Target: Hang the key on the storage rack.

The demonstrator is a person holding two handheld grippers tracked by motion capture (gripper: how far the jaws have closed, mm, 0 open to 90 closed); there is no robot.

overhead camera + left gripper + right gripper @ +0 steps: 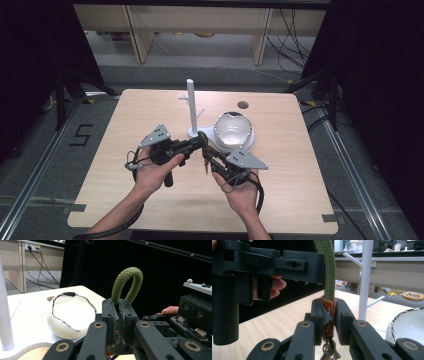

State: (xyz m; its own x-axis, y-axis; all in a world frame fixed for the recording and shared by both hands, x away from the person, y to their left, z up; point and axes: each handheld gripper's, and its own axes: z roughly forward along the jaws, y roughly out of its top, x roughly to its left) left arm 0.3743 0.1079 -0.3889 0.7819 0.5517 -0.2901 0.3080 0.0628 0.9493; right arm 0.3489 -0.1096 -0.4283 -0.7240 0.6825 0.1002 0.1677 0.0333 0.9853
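Note:
A key strap with an olive-green rope loop (127,281), a brown leather tab (328,312) and a metal clip (329,350) is held between both grippers above the table's middle. My left gripper (118,305) is shut on the rope, whose loop stands up past the jaws. My right gripper (329,308) is shut on the leather tab, and the clip dangles below it. From above, the left gripper (199,141) and right gripper (207,153) meet tip to tip just in front of a white peg stand (191,107).
A white bowl (232,129) with a wavy dark rim sits on a white base right of the stand, close behind the grippers. The wooden table (280,180) has a round hole (243,105) at the back. Shelving and cables lie beyond the far edge.

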